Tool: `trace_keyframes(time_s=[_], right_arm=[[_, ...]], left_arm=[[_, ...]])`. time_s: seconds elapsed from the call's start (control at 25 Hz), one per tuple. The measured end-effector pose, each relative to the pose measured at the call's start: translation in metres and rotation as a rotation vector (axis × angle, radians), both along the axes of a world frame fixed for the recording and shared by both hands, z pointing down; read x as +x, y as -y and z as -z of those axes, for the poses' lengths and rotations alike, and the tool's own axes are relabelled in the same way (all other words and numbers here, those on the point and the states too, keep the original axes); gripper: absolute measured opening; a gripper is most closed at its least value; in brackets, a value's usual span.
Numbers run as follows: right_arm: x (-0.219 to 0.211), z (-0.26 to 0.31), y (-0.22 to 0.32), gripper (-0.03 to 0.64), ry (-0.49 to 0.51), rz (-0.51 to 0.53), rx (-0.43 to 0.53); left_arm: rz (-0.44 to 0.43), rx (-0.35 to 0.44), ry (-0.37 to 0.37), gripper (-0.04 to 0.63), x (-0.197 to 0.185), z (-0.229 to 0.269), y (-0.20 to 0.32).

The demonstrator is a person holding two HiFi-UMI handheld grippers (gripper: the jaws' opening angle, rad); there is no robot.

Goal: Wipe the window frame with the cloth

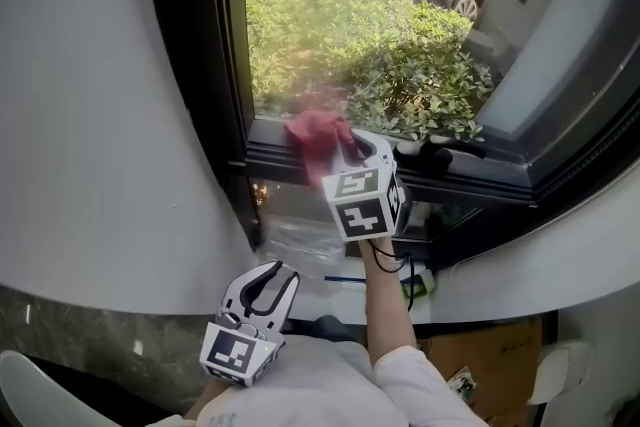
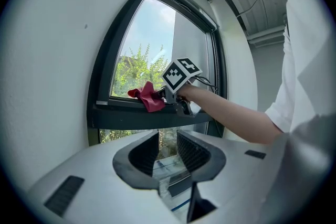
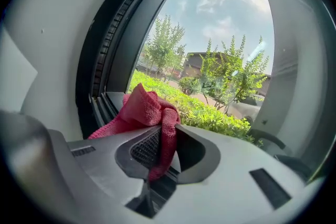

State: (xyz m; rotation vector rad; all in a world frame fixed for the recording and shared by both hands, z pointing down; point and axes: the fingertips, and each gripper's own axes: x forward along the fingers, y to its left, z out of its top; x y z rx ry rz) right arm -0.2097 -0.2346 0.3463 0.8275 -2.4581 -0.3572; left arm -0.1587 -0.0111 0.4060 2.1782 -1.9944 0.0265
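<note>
A red cloth (image 1: 316, 137) is bunched on the bottom rail of the dark window frame (image 1: 275, 158), near its left corner. My right gripper (image 1: 352, 147) is shut on the cloth (image 3: 152, 115) and holds it against the rail; the cloth (image 2: 148, 97) hangs over the rail's edge. The frame's left upright (image 3: 100, 55) rises just beside the cloth. My left gripper (image 1: 266, 287) hangs low, well below the sill, open with nothing between its fingers (image 2: 190, 151).
A window handle (image 1: 440, 151) lies on the bottom rail right of the cloth. The white wall (image 1: 90, 115) curves along the left. Below the sill sit clear plastic (image 1: 300, 235) and a cardboard box (image 1: 485, 355). Bushes and a car lie beyond the glass.
</note>
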Motion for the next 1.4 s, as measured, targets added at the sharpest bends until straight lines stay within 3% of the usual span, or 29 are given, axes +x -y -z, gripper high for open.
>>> trace_keyframes(time_s=[0.24, 0.92, 1.28, 1.4], right_arm=[[0.020, 0.001, 0.010, 0.072, -0.003, -0.042, 0.009], [0.048, -0.001, 0.026, 0.072, -0.008, -0.093, 0.036], [0.066, 0.000, 0.035, 0.072, -0.052, -0.113, 0.087], [0.068, 0.001, 0.035, 0.072, -0.073, -0.123, 0.112]], left_arm=[[-0.013, 0.032, -0.008, 0.115, 0.005, 0.005, 0.003], [0.016, -0.027, 0.009, 0.115, -0.005, 0.002, -0.003], [0.004, 0.037, -0.016, 0.115, -0.003, 0.002, -0.004], [0.013, 0.026, -0.008, 0.115, -0.005, 0.002, -0.006]])
